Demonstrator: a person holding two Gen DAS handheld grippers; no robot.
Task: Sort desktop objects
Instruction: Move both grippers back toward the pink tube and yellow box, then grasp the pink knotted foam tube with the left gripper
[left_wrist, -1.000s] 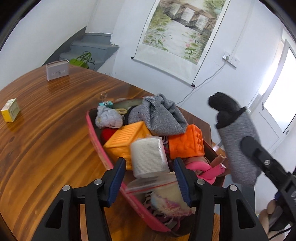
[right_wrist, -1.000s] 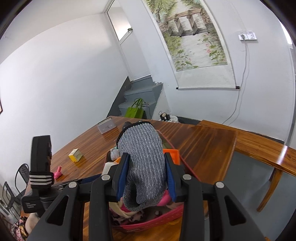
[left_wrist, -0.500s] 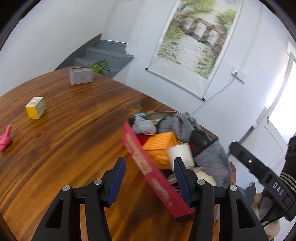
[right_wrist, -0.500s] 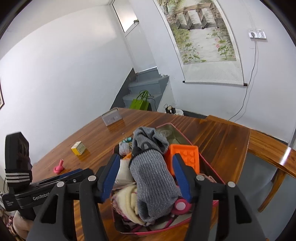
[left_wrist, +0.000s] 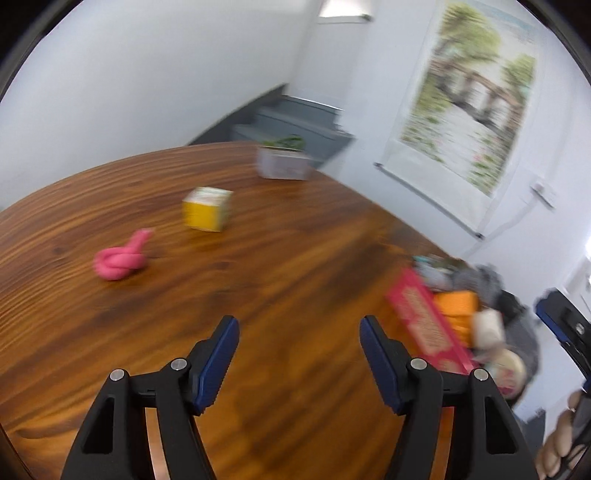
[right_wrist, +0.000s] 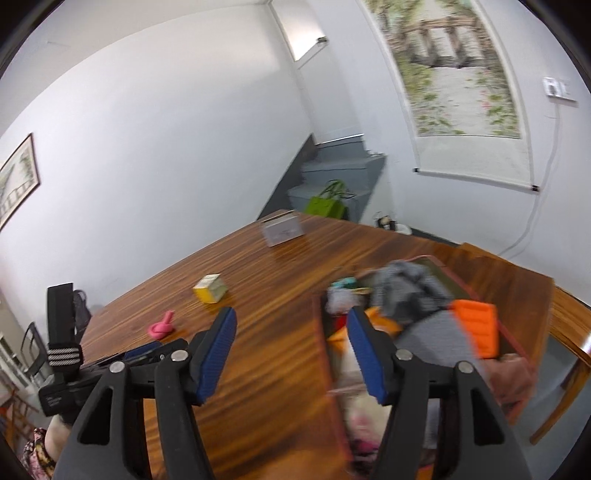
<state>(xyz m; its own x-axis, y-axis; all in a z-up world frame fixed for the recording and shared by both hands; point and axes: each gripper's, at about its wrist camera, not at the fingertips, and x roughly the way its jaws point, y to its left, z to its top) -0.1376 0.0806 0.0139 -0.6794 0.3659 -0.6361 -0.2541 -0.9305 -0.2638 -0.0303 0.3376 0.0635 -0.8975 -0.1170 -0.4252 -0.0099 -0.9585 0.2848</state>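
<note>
1. Furthest left on the wooden table (left_wrist: 295, 280) lies the pink knotted toy (left_wrist: 120, 258). We judge it soft, light and rubbery, so it should squash a little under the pads. Its long axis runs from the knotted body up to a tail that points up and to the right in the left wrist view; we would grip across the fat knot, not the thin tail.

2. Next comes the yellow box (left_wrist: 207, 208), sitting flat, well apart from the toy. We take it for light, stiff card with slick faces. It is nearly a cube, so it has no clear long axis; we would pinch 2 opposite flat sides.

3. Behind it stands the grey card holder (left_wrist: 283, 168), upright near the far edge, its long side lying across the view.

4. The left gripper (left_wrist: 298, 354) hovers over bare wood, its jaws opening with nothing between them.

5. The right gripper (right_wrist: 290, 345) has jaws opening too, and they are empty.

6. At the right, the pink bin (left_wrist: 424, 325) is piled with soft grey socks (right_wrist: 406, 288) and orange blocks (right_wrist: 476, 326). The picture is too blurred for us to tell more.
</note>
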